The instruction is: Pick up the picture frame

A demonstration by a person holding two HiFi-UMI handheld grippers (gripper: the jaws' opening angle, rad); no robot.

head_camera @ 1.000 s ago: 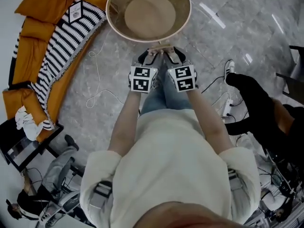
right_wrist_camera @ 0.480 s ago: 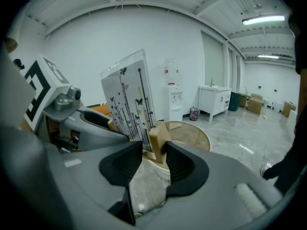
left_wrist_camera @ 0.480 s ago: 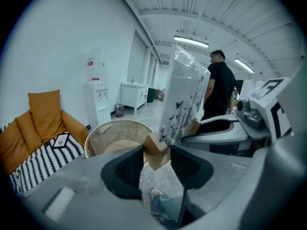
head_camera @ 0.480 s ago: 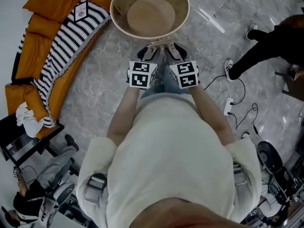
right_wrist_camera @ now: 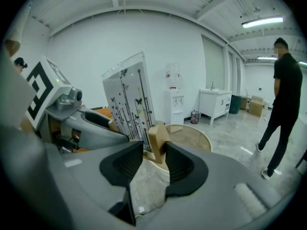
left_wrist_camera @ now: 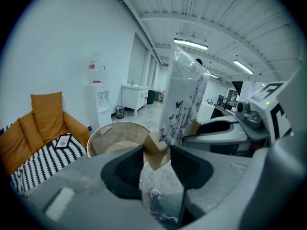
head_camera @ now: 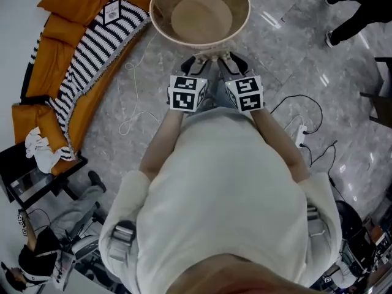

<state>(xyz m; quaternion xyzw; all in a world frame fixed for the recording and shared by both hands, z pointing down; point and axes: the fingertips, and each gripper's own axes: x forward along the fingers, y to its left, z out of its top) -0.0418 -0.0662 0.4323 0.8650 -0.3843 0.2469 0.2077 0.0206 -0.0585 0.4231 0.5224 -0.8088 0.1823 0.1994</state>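
- The left claw (left_wrist_camera: 157, 160) is squeezing a wooden foot (left_wrist_camera: 156, 151) of the picture frame (left_wrist_camera: 184, 97). Its jaws are pressing on the block from both sides.
- The right claw (right_wrist_camera: 152, 160) is closing its jaws tighter right now. The other wooden foot (right_wrist_camera: 158, 137) is sitting between them.
- The picture frame is standing up tall between the two claws. Clear plastic is wrapping it, and little butterflies and thin stems are showing on its front. It is hanging in the air with the grey floor (head_camera: 104, 158) well below it.
- In the head view the marker cubes (head_camera: 187, 94) are looking a bit bigger than a second ago. So I think both claws are bringing the frame up toward the person.
- That means the picking up is nearly done, I think. The tighter squeeze on the right is probably helping to stop the frame from slipping.
- A big round basket (head_camera: 162, 8) is sitting on the floor just past the claws.
- An orange couch (head_camera: 61, 17) with a striped blanket (head_camera: 98, 48) is lying farther off to the left.
- Another person (head_camera: 361, 2) in black is walking away. A second ago they were at the right side, and now only their legs are showing at the top right corner.
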